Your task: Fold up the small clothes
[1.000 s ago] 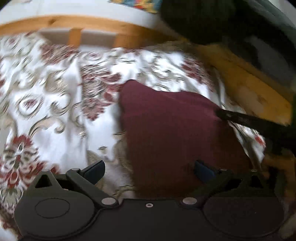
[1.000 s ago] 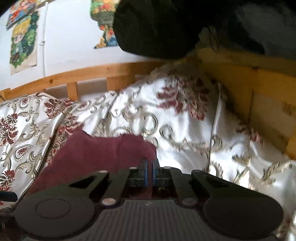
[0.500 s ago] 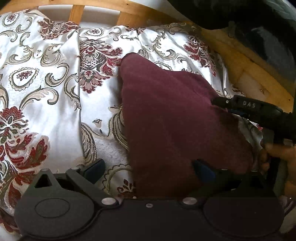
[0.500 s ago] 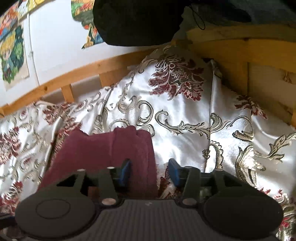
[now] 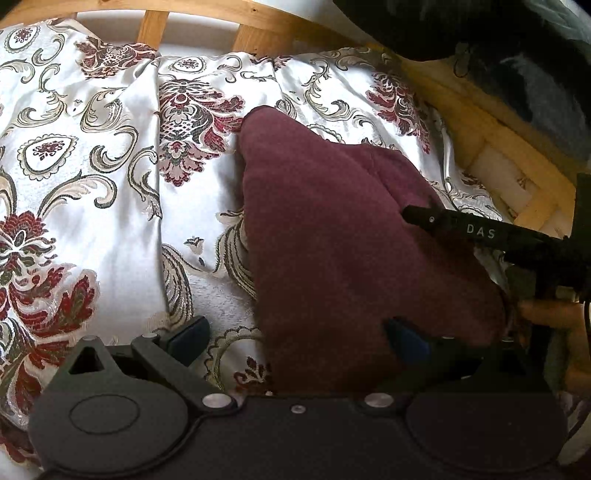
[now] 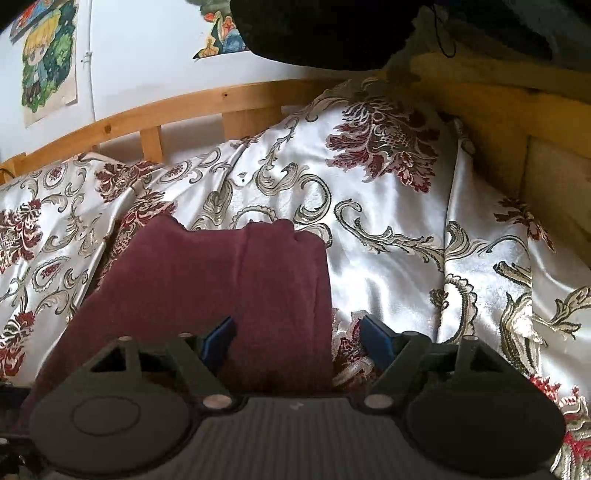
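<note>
the right gripper (image 6: 301, 334) was pinched shut a second ago — now its jaws are opening. the folded maroon cloth (image 6: 229, 280) lies released between them.

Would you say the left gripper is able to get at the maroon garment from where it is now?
Probably yes. The left gripper is open just above the bedspread, and the maroon garment lies flat right ahead, its near edge between the fingers. Nothing covers it; the right gripper, jaws opening, sits at the far side.

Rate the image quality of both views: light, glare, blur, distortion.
Left wrist: sharp, daylight soft, sheen on the satin bedspread, bed rail bowed by the fisheye, maroon cloth dark but readable. Right wrist: also sharp, brighter glare on the bedspread, a dark shape at the top underexposed, wall poster slightly soft.
</note>
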`<state>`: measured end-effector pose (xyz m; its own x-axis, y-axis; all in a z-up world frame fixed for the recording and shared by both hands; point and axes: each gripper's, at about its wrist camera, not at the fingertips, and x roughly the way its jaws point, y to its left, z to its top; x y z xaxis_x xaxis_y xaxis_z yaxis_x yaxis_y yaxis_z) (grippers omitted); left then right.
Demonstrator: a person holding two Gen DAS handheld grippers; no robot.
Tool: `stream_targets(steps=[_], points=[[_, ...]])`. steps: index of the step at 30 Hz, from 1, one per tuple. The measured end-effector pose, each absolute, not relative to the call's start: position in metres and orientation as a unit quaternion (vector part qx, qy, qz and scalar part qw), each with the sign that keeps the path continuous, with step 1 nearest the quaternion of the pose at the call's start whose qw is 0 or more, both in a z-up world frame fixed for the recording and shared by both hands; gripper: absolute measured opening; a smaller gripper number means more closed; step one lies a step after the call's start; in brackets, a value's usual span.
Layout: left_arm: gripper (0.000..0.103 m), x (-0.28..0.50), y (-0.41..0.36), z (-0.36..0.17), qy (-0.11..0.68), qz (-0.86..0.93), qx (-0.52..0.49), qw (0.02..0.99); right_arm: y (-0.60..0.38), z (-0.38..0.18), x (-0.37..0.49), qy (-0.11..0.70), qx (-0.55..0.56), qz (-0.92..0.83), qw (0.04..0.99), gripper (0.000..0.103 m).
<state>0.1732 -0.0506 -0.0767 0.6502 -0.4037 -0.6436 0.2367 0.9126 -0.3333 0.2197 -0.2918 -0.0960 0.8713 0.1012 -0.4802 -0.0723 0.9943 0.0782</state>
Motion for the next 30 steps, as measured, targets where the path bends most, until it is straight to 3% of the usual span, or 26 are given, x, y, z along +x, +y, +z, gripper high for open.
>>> stream_targets(steps=[6,14,19,30], points=[[0.102,0.173,-0.051,-0.076,0.378,-0.178,-0.111,0.902,-0.294,-0.095,0.219,0.26,0.039,0.063,0.963,0.055],[0.102,0.173,-0.05,-0.076,0.377,-0.181,-0.115,0.901,-0.315,-0.1,0.225,0.276,0.118,0.083,0.95,0.054],[0.102,0.172,-0.049,-0.077,0.376,-0.184,-0.119,0.9,-0.311,-0.1,0.226,0.278,0.107,0.081,0.951,0.052],[0.102,0.177,-0.05,-0.07,0.383,-0.19,-0.116,0.896,-0.313,-0.1,0.226,0.281,0.119,0.094,0.948,0.04]])
